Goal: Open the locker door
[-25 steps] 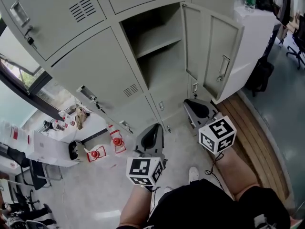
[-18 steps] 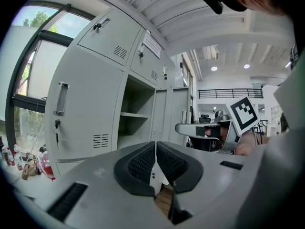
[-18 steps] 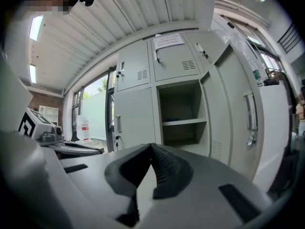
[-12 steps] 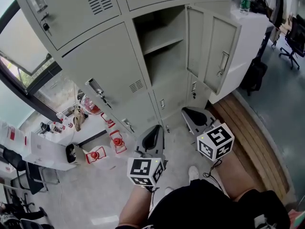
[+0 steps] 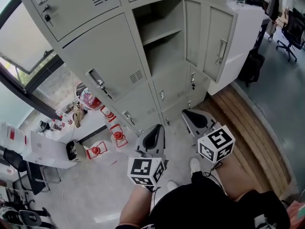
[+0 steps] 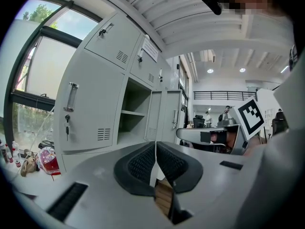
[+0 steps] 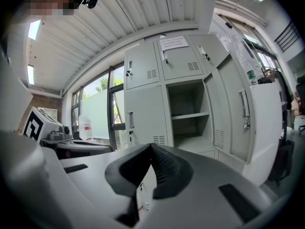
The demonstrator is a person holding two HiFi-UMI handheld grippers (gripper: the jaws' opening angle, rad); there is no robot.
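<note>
Door [image 5: 217, 44] stands open at right side of locker bank [image 5: 102, 56], shelf [image 5: 159, 32] exposed. Left gripper [image 5: 154, 130]: jaws together, empty. Right gripper [image 5: 190, 114]: jaws together, empty. Both well apart from door.

A pale floor [image 5: 81, 194] meets a large window [image 5: 21, 42] at left and wooden planks [image 5: 255, 132] at right.

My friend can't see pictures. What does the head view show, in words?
Seen from above, a grey locker stands with its door open to the right and a shelf inside. Nearer the camera, the person holds the left gripper and right gripper, both shut and empty, pointing towards the lockers. The closed doors beside it have handles.
</note>
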